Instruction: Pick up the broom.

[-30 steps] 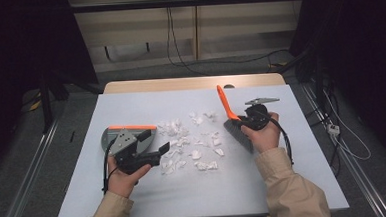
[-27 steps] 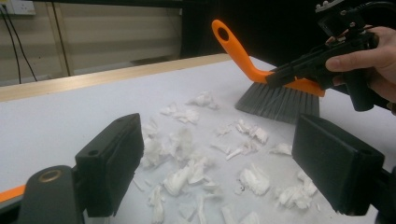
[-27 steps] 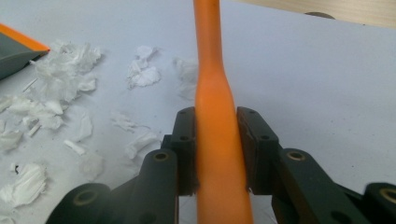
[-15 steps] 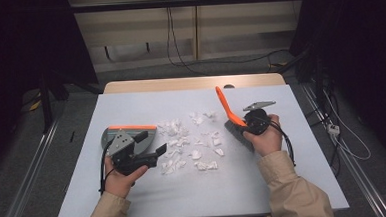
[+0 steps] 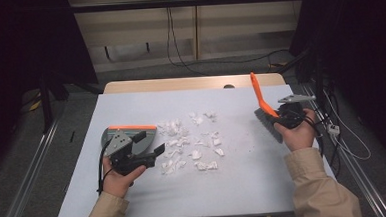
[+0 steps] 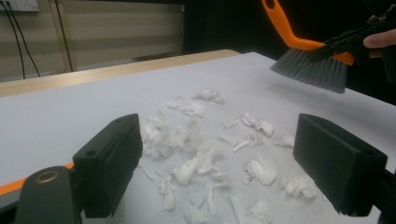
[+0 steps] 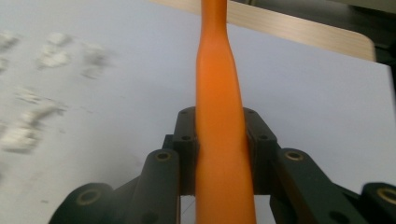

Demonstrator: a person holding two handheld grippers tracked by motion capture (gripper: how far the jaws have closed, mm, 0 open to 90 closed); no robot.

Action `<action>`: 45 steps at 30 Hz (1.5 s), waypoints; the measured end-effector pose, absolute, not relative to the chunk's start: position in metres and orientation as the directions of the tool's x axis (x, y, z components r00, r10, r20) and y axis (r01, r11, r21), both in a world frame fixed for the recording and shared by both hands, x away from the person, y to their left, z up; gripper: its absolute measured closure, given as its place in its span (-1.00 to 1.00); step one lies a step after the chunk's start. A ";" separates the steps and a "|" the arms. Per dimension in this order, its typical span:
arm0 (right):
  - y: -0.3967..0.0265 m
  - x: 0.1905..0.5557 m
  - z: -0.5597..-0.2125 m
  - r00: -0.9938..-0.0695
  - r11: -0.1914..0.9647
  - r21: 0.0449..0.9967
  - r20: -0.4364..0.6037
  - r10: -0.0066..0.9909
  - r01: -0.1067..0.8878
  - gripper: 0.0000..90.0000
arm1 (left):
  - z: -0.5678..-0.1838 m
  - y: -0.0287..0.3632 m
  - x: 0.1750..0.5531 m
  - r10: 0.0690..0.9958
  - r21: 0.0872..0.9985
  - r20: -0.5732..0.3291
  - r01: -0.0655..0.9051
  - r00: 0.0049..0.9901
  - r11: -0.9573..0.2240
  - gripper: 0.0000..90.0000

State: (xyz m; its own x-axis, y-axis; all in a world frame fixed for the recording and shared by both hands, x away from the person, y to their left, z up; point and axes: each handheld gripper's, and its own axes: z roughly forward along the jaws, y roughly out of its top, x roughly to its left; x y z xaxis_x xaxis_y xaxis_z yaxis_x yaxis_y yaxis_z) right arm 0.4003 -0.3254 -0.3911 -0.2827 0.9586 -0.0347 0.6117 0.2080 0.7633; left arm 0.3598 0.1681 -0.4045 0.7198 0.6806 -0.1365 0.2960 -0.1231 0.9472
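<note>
I am clenching my right claw on the orange brush at frame right, while my left claw is hanging released beside white paper scraps at the centre.

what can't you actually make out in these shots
- Dustpan, high view: the left hand and tongs cover its near part, so any grip on it is unclear.
- Paper scraps, right gripper view: smeared by blur.
- Brush, right gripper view: handle cut off at top and bottom edges; bristles unseen there.
</note>
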 end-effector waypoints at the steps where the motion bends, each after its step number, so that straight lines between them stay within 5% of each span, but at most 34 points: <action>1: -0.331 0.400 -0.392 -0.269 0.208 0.765 -0.047 0.962 0.610 0.59 | -0.405 0.168 0.360 0.681 0.947 -0.136 0.297 0.720 -0.125 -0.66; 9: -0.363 0.399 -0.406 -0.187 0.229 0.745 -0.141 0.972 0.626 0.59 | -0.403 0.171 0.361 0.679 0.949 -0.138 0.292 0.721 -0.117 -0.67; 12: -0.356 0.397 -0.422 -0.186 0.200 0.757 -0.104 0.977 0.623 0.59 | -0.403 0.171 0.360 0.681 0.950 -0.147 0.294 0.717 -0.104 -0.67; 20: -0.290 0.403 -0.426 -0.289 0.158 0.802 0.019 0.957 0.576 0.59 | -0.402 0.172 0.360 0.685 0.952 -0.148 0.291 0.713 -0.098 -0.67; 25: -0.244 0.409 -0.428 -0.352 0.225 0.809 -0.023 0.936 0.543 0.59 | -0.401 0.175 0.360 0.689 0.953 -0.151 0.290 0.708 -0.089 -0.67; 33: -0.200 0.415 -0.426 -0.451 0.128 0.839 0.149 0.880 0.529 0.59 | -0.401 0.179 0.359 0.695 0.953 -0.156 0.292 0.702 -0.082 -0.69; 37: -0.197 0.419 -0.411 -0.465 0.137 0.866 0.120 0.877 0.481 0.59 | -0.401 0.182 0.358 0.696 0.953 -0.143 0.288 0.704 -0.095 -0.69; 45: -0.240 0.426 -0.412 -0.340 0.221 0.838 -0.046 0.939 0.499 0.59 | -0.400 0.193 0.357 0.709 0.954 -0.151 0.289 0.689 -0.078 -0.70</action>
State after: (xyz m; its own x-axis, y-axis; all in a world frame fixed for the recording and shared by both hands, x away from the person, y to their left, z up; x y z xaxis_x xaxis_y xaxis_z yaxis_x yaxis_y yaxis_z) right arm 0.4258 -0.2398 -0.4116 -0.3397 0.9394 -0.0459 0.4986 0.2212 0.8381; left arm 0.3566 0.1928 -0.3996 0.6890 0.7087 -0.1514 0.2894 -0.0775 0.9541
